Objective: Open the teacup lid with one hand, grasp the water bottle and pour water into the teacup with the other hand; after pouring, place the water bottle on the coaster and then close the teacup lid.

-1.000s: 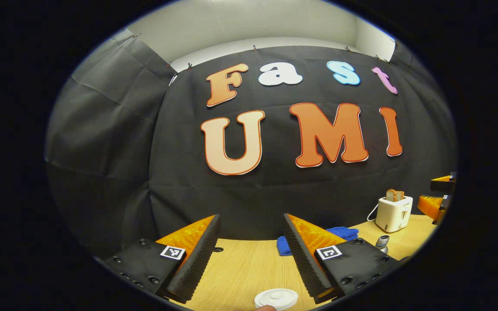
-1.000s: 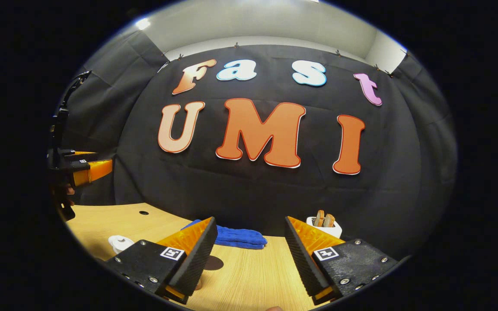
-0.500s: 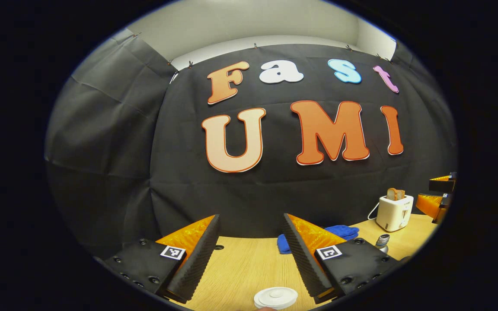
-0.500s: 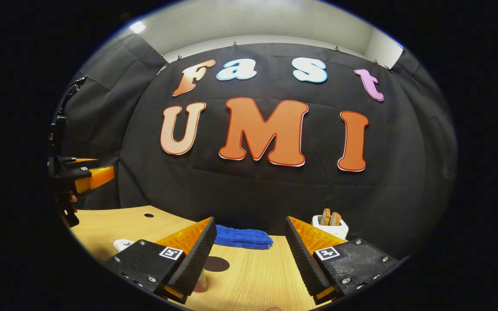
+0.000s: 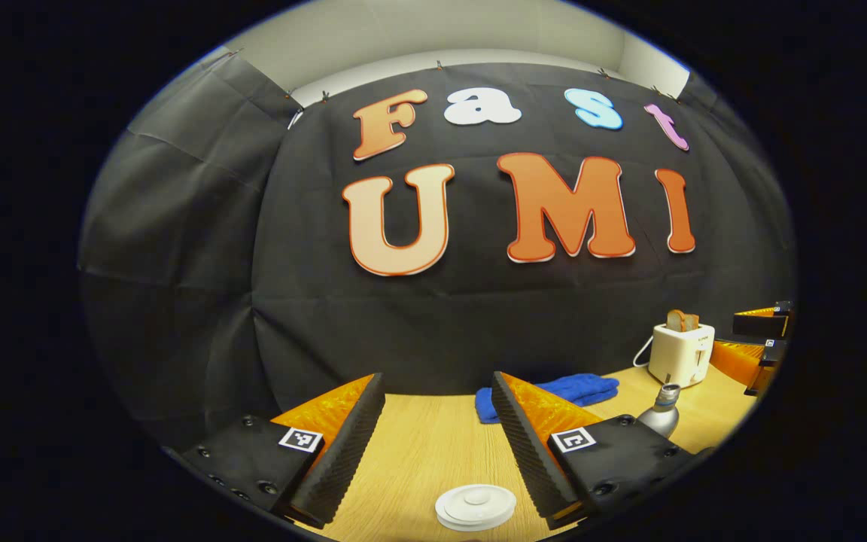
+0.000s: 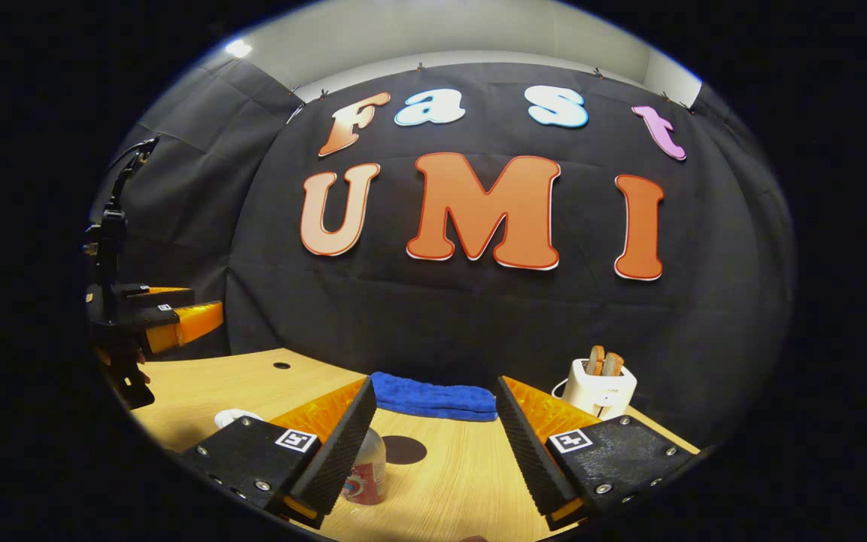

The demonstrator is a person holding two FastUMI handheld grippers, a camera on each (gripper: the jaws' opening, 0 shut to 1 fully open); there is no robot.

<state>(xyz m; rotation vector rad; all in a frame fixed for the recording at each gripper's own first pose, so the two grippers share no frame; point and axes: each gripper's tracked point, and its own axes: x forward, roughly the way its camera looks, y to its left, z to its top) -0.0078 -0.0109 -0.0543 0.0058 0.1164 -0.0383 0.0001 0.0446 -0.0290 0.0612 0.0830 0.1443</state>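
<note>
In the left gripper view my left gripper [image 5: 437, 376] stands open above the table, and the white teacup lid [image 5: 475, 506] sits on its cup low between the two fingers. The water bottle [image 5: 663, 412] shows grey and small past my right finger. In the right gripper view my right gripper [image 6: 434, 380] is open and holds nothing. The bottle [image 6: 366, 468], clear with a red label, stands upright just beyond my left finger, partly hidden by it. The dark round coaster [image 6: 402, 449] lies right behind it. The white teacup [image 6: 234, 415] peeks out at the left.
A blue cloth [image 6: 433, 399] lies along the table's back edge by the wall. A white toaster [image 6: 599, 388] with bread slices stands at the back right. The left gripper [image 6: 177, 324] hangs off at the far left, held by a hand. The wooden table [image 6: 463, 482] has a cable hole [image 6: 281, 365].
Both grippers have tipped down and moved forward a little. The bottle and the whole coaster have come into the right gripper view; the lid sits higher in the left gripper view. Both stay open.
</note>
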